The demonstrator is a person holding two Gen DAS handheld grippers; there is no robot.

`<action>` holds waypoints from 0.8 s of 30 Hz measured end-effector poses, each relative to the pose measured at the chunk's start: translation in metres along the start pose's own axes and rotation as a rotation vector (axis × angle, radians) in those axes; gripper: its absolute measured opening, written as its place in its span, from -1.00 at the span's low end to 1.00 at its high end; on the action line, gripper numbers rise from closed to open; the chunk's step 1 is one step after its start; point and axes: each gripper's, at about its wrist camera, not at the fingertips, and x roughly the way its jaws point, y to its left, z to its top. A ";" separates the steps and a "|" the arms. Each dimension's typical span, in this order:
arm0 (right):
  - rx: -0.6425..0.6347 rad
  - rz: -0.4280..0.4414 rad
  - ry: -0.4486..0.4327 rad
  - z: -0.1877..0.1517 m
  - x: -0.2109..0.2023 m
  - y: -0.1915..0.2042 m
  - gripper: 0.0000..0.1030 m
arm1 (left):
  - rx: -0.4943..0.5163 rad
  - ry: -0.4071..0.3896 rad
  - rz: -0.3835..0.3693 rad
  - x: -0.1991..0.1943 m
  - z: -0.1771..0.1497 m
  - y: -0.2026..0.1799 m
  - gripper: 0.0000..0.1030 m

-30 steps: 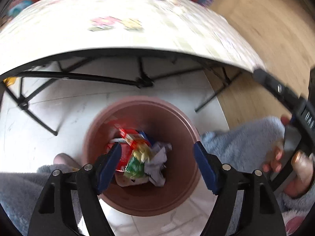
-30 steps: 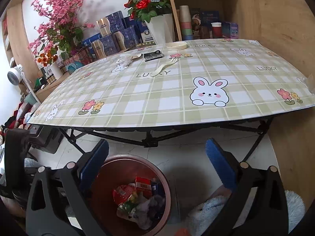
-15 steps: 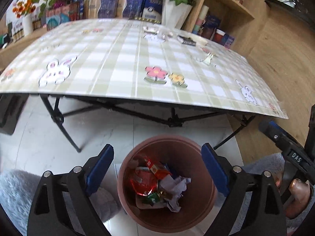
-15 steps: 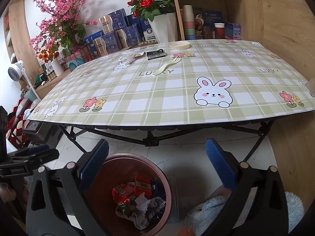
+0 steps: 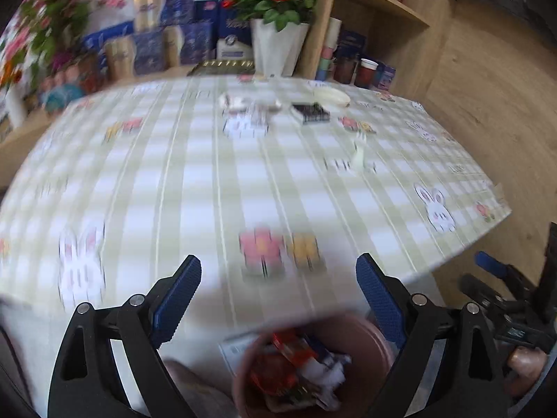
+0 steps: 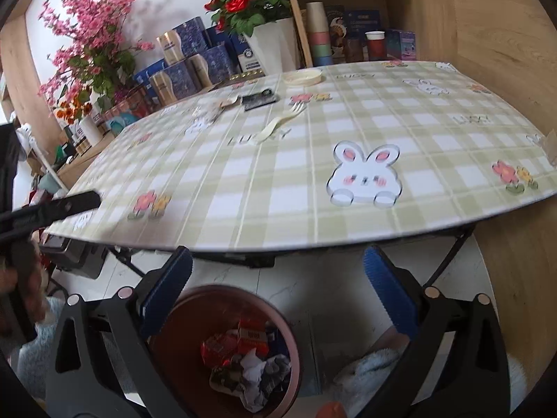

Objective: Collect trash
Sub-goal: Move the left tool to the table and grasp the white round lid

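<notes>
The left gripper [image 5: 278, 299] was seen with its blue-padded fingers [image 5: 177, 296] spread wide and nothing between them. The right gripper [image 6: 278, 289] was likewise held wide open and empty, its fingers [image 6: 390, 296] framing only floor and the bin below.

Directly beneath both tools, on the pale floor beside the table's near edge, a brown round bin [image 6: 188, 341] was found, already partly filled with crumpled wrappers [image 6: 243, 355], red, white and dark. That much of the collecting could be judged done.

Further out, the table [image 6: 348, 209], covered in a green checked cloth with rabbits and flowers, was not yet cleared. Near its far side a pale plastic fork [image 6: 278, 125] was lying flat, with a dark flat packet [image 6: 259, 99] just beyond it, a crumpled clear wrapper [image 6: 219, 106] beside that, and a shallow pale lid or dish [image 6: 302, 76] close to the far edge. All four were well apart from either gripper.

The remaining work was therefore judged to be a reach across the cloth for these pieces, each then to be carried to the bin. The left view was blurred, so finer detail could not be told.
</notes>
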 end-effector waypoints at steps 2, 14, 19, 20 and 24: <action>-0.004 -0.015 -0.002 0.016 0.005 -0.005 0.89 | 0.031 0.004 -0.012 0.017 0.029 0.003 0.71; 0.027 -0.040 -0.023 0.096 0.053 -0.031 0.89 | 0.144 0.106 0.072 0.177 0.188 0.022 0.71; -0.014 -0.030 -0.003 0.114 0.074 -0.027 0.89 | 0.136 0.133 0.118 0.214 0.201 0.027 0.66; -0.024 -0.027 -0.001 0.117 0.076 -0.025 0.89 | 0.121 0.136 0.119 0.219 0.203 0.030 0.59; -0.055 -0.014 0.010 0.127 0.089 -0.021 0.89 | 0.082 0.157 0.093 0.230 0.207 0.037 0.21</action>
